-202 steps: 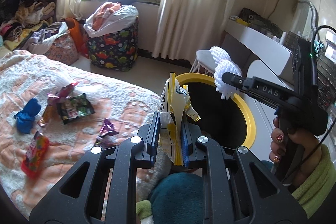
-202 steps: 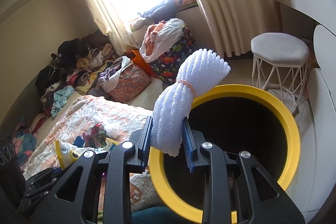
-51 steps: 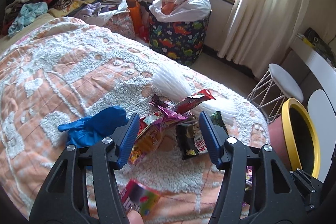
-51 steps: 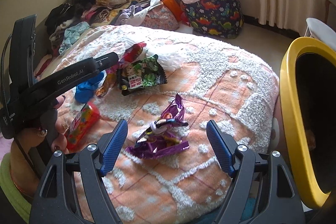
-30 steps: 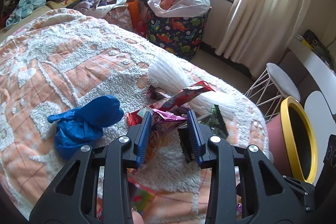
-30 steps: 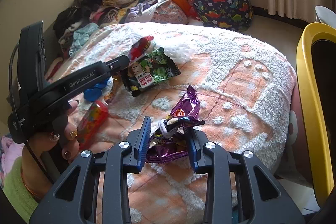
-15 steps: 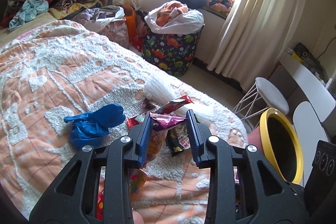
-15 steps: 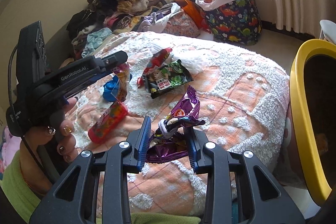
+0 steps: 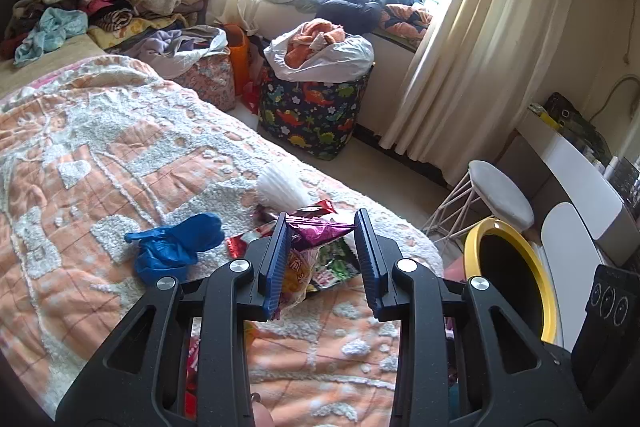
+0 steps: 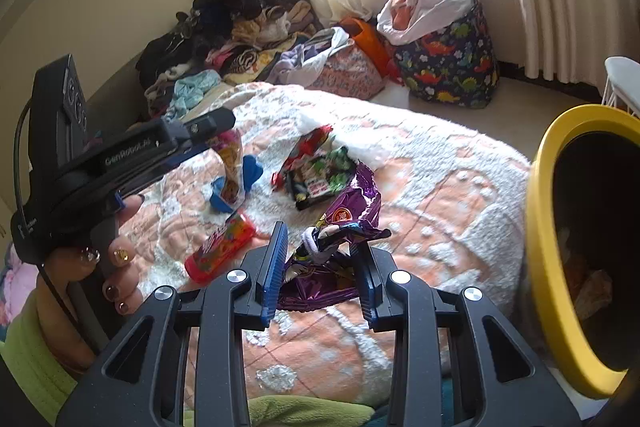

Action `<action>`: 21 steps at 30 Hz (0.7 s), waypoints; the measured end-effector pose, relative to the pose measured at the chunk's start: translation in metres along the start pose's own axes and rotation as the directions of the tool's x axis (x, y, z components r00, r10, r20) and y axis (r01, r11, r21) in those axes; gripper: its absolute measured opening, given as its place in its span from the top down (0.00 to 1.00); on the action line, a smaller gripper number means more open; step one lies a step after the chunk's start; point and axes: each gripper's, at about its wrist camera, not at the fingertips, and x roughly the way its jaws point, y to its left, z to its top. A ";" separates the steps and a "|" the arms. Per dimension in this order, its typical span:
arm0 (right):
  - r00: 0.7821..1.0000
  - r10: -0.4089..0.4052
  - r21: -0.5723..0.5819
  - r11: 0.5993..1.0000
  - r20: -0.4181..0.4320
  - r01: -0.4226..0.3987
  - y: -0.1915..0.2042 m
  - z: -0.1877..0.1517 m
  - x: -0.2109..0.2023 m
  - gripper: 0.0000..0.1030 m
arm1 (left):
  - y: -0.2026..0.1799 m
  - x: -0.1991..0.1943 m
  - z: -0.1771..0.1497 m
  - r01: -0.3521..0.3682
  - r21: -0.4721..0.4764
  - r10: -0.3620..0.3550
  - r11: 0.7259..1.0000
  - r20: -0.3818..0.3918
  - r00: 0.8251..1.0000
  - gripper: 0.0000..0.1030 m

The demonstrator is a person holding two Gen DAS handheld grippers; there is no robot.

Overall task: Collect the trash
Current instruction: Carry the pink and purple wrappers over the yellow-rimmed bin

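Observation:
In the left wrist view my left gripper (image 9: 322,255) is shut on a crinkled pink and orange candy wrapper (image 9: 308,239), lifted off the orange and white bedspread (image 9: 120,155). The right wrist view shows my right gripper (image 10: 320,263) shut on a purple snack wrapper (image 10: 352,211) held above the bed. The left gripper (image 10: 212,127) also appears there, in a hand, with its wrapper (image 10: 231,163) hanging down. The yellow-rimmed bin (image 10: 536,227) stands at the right beside the bed, also seen as the bin (image 9: 472,247).
On the bed lie a blue glove (image 9: 176,243), a red candy pack (image 10: 220,251), a green and black snack pack (image 10: 320,179), a red wrapper (image 10: 308,143) and a white bundle (image 9: 280,187). A dinosaur-print basket (image 9: 316,119), a white stool (image 9: 500,191) and clothes piles stand beyond.
Both grippers dropped earlier items, closed on new wrappers on the bed about a second ago, and have since risen with them; the bed trash now looks farther below.

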 end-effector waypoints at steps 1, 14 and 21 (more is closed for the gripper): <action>1.000 -0.006 0.000 1.000 0.009 0.006 -0.002 0.001 -0.003 0.70 | -0.001 0.000 0.000 0.003 0.003 -0.003 1.000 0.000 1.000 0.75; 0.991 -0.089 0.062 0.995 0.097 0.083 -0.043 0.013 -0.040 0.70 | -0.038 0.001 -0.003 0.048 0.058 -0.048 0.997 -0.010 0.999 0.75; 0.981 -0.142 0.112 0.986 0.135 0.127 -0.070 0.017 -0.060 0.70 | -0.058 0.003 -0.006 0.074 0.084 -0.073 0.994 -0.019 0.997 0.75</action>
